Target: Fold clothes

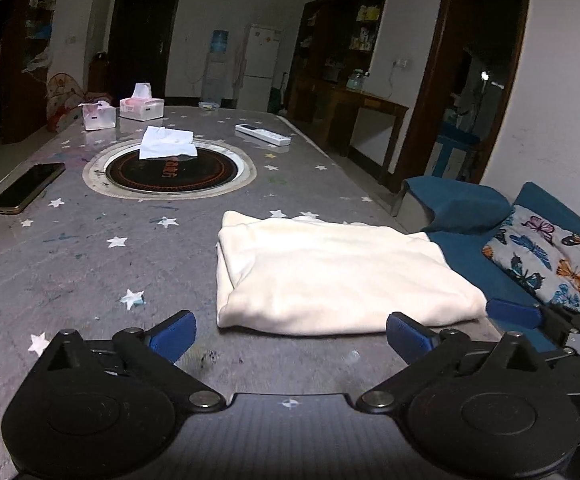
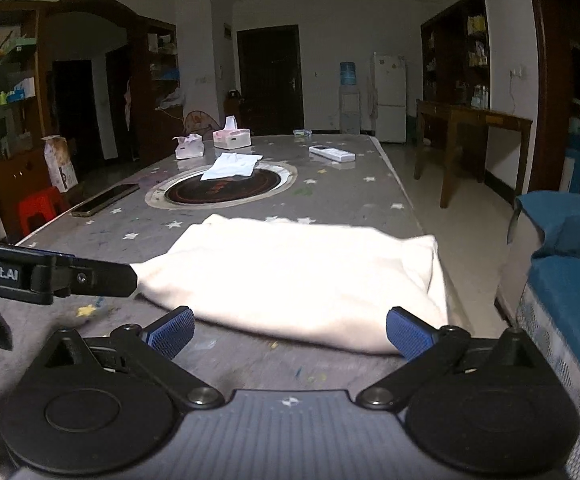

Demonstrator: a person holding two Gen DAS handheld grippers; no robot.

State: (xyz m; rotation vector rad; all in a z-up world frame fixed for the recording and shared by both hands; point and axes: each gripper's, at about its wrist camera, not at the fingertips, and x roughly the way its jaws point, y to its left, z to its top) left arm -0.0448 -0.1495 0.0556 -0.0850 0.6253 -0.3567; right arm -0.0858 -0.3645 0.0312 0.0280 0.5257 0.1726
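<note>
A cream garment (image 1: 329, 276) lies folded into a thick rectangle at the near right corner of the grey, star-printed bench (image 1: 90, 248), its right edge at the bench's edge beside a blue sofa (image 1: 465, 248). The left tongs (image 1: 290, 330) sit just short of it, spread wide and empty; the right tongs (image 2: 290, 330) are likewise released, their right pad touching the cloth. In the right wrist view the other tool's body reads "nRobot.AI". Farther off lie a phone (image 1: 26, 188) and a tissue (image 1: 166, 142) on an inset hotplate (image 1: 170, 172).
</note>
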